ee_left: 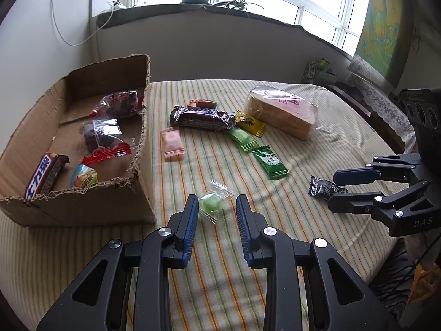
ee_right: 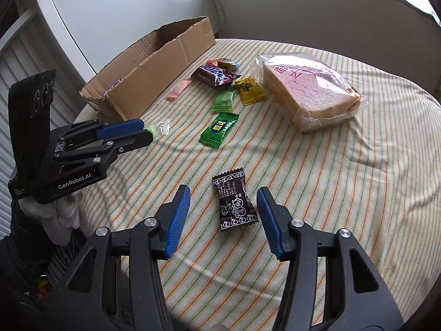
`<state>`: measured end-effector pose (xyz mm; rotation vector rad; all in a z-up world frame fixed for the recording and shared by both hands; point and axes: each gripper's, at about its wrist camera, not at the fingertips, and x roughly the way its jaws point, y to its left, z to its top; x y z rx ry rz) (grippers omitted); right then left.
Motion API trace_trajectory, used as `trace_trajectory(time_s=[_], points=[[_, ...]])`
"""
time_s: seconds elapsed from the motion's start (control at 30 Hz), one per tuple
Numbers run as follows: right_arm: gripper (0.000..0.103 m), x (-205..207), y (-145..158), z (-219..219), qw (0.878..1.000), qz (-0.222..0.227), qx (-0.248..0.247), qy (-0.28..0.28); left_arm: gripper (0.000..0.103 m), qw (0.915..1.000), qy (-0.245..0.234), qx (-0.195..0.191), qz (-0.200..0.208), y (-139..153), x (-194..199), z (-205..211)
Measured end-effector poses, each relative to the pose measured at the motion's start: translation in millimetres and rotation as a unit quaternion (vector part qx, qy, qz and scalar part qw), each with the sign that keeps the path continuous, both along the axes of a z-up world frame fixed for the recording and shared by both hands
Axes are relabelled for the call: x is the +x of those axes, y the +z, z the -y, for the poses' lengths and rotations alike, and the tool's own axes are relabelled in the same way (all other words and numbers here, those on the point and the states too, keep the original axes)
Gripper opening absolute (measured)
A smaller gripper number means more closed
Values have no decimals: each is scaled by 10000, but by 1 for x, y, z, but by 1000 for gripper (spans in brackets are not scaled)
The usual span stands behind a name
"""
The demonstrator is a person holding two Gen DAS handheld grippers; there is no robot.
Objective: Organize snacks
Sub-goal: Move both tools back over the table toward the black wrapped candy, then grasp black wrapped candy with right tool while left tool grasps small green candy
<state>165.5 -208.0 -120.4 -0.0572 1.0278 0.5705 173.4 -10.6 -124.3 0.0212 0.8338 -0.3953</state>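
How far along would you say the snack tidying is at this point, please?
Partly done. The torn cardboard box already holds about five wrapped snacks. In hand: the left tongs straddle a clear-wrapped green candy, and the right tongs bracket a black printed candy packet, neither pinched yet. Left on the striped tablecloth: a bagged bread loaf, a dark chocolate bar and several small sachets.

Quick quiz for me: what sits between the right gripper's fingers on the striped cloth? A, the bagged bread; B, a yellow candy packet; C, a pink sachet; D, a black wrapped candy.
D: in the right wrist view the black wrapped candy lies on the striped cloth between the open fingers of the right gripper, untouched by either pad.
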Motion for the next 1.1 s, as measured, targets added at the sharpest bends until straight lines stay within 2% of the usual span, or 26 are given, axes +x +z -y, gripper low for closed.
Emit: trace_trajectory(time_s=[0.17,0.27,0.47,0.53,0.77,0.83,0.9,0.97,1.03,1.1], points=[[53,-3,-2,0,9999,-16,-81,102,27,9997,-173,-30,-177,-5,5,2],[53,-7,0,-3,9997,33,-142,172,27,9984,-427,-281,-261,-2,0,5],[53,-8,5,-6,9989,228,-351,191,27,9995,-307,-29,52,9,-1,13],[53,-7,5,-7,9988,248,-382,190,49,9996,-268,11,21,7,5,16],[53,-6,-2,-12,9982,244,-500,199,51,9997,-158,141,-145,-3,17,19],[53,-7,-4,-15,9977,280,-578,205,46,9996,-184,193,-123,-4,16,20],[51,-8,-5,-19,9969,329,-682,197,34,9994,-196,263,-142,-6,16,22],[43,-8,-5,-21,9959,373,-805,179,30,9993,-199,270,-137,-7,16,22],[39,-7,-6,-22,9949,403,-914,164,22,9993,-222,267,-128,-6,15,19],[32,-8,-5,-21,9947,403,-936,139,22,9991,-233,329,-94,-7,13,23]])
